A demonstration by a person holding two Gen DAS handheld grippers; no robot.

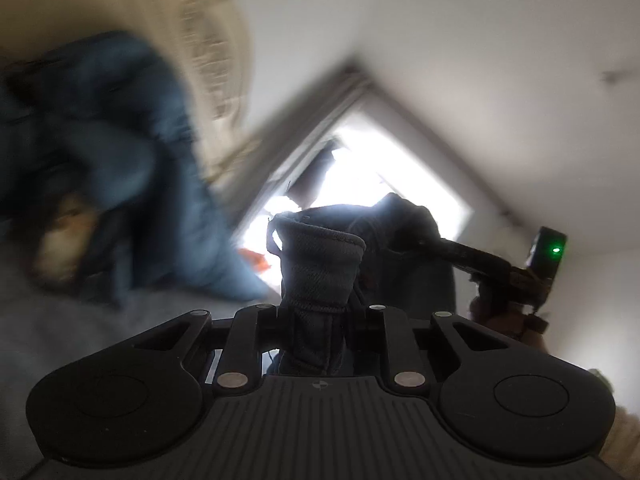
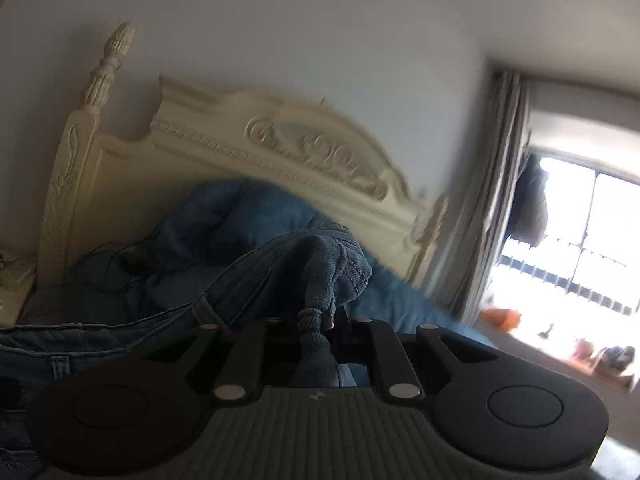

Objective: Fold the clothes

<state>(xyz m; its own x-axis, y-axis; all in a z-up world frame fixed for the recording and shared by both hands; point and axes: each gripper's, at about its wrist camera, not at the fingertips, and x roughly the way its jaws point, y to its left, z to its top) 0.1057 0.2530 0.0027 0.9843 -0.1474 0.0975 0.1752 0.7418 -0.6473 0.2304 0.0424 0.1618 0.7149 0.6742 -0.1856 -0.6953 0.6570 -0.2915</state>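
Observation:
My left gripper [image 1: 316, 314] is shut on a bunched edge of the blue jeans [image 1: 320, 264], held up in the air toward the window. The right gripper [image 1: 404, 242] shows in the left wrist view too, shut on another part of the same dark denim. In the right wrist view my right gripper [image 2: 316, 320] is shut on a bunched fold of the jeans [image 2: 328, 268]; the waistband trails away to the lower left. The fingertips are hidden in the cloth in both views.
A cream carved headboard [image 2: 280, 148] stands behind a bed with a blue duvet [image 2: 240, 220]. A bright window [image 2: 580, 240] with a grey curtain [image 2: 488, 200] is to the right. The left wrist view is tilted and blurred, with the duvet [image 1: 132, 160] at left.

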